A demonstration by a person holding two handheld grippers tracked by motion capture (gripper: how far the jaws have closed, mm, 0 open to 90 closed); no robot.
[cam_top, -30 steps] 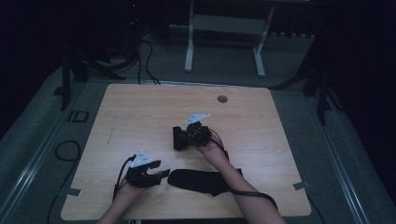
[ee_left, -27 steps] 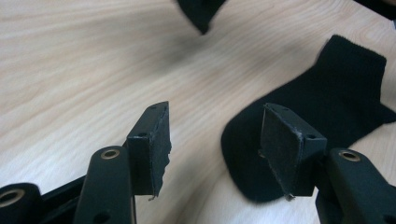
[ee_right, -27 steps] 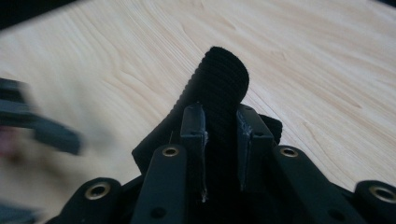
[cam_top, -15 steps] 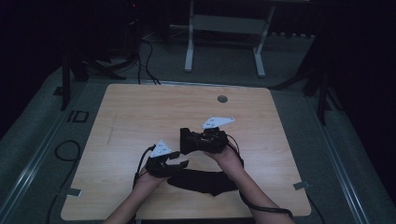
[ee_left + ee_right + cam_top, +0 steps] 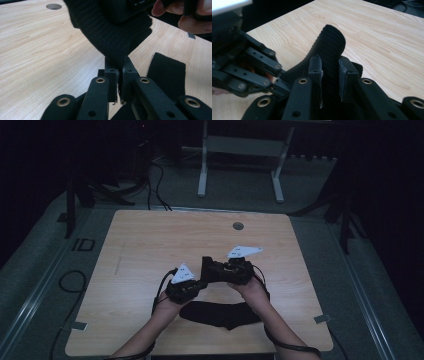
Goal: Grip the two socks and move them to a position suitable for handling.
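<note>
- Two grippers are meeting over the near middle of the wooden table (image 5: 150, 250), each carried in one of the person's hands.
- Left gripper (image 5: 119, 75) is pinching a thin fold of a black knitted sock (image 5: 112, 32); its jaws have just been closing and are now sitting almost together with the cloth between them.
- Right gripper (image 5: 330, 72) is clamping a thicker rolled part of the same sock, which is arching up above its jaw tips in the right gripper view.
- From above, the left gripper (image 5: 186, 287) is lying just beside the right gripper (image 5: 222, 270), the two nearly touching.
- Another stretch of black sock (image 5: 220, 314) is lying flat on the table near the front edge, between the person's forearms.
- One round hole (image 5: 238, 226) is sitting in the tabletop toward the far edge, well apart from the grippers.
</note>
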